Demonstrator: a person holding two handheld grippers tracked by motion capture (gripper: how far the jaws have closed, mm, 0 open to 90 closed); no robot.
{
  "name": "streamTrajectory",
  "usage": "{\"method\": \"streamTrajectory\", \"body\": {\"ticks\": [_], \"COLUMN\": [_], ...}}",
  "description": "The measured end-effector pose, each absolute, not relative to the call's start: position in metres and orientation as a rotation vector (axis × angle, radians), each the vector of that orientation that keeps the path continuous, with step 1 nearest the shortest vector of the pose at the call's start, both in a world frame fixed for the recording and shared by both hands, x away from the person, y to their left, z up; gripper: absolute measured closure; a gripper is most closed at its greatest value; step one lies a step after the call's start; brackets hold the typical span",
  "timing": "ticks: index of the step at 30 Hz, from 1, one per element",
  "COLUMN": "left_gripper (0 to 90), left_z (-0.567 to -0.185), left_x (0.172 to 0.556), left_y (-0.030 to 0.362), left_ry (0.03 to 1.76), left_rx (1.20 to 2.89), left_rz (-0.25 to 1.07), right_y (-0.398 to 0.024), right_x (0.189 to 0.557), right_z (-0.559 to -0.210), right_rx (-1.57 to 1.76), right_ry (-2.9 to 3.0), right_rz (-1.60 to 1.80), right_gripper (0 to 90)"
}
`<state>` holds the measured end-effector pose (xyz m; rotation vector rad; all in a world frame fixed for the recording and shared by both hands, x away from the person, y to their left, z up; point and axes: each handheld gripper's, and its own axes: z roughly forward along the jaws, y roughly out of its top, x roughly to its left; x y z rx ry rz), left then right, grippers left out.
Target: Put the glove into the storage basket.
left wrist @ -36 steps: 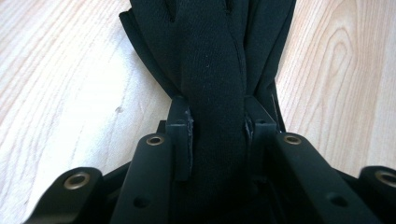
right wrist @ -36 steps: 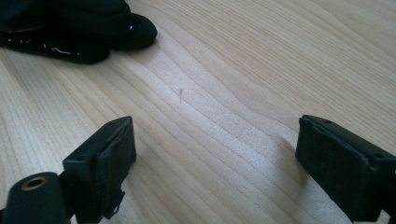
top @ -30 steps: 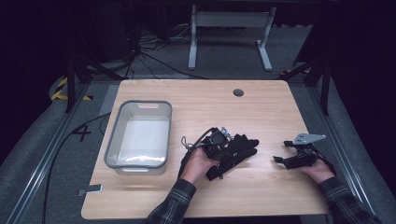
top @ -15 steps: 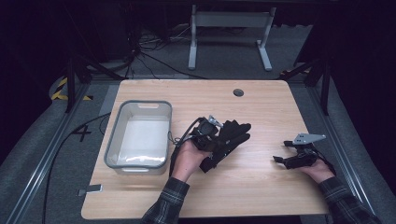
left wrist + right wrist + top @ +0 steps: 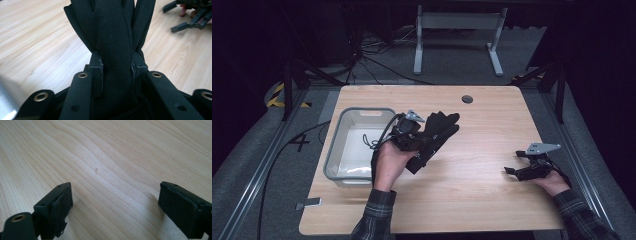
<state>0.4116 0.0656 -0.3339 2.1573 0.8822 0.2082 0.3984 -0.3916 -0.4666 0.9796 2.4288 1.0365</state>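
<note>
Left hand-held gripper pinching black glove, right hand-held gripper spread, pale wooden table, grey carpet floor

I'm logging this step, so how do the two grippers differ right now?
The left gripper is clamped on a black glove and raised beside the bin; the right gripper stands open, empty, low over the table. Both have black jaws.
</note>
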Motion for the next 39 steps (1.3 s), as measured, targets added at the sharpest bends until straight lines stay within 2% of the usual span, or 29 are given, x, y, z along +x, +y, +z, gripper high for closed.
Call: {"method": "streamTrajectory", "body": {"ticks": [31,39], "left_gripper": [70.2,70.2], "left_z": [-0.327,-0.335], "left_x": [0.401,0.402], "left_y": [0.168,0.199], "left_ry": [1.176,1.279], "left_rx": [2.039,1.999], "left_rz": [0.352,0.392], "right_y": [-0.392,-0.392], "right_x": [0.399,0.399], "right_z": [-0.467,-0.467], "right_rx": [0.980,0.980], "right_ry": [2.428,2.427], "right_rz": [1.036,1.037], "right_gripper": [12.5,12.6]}}
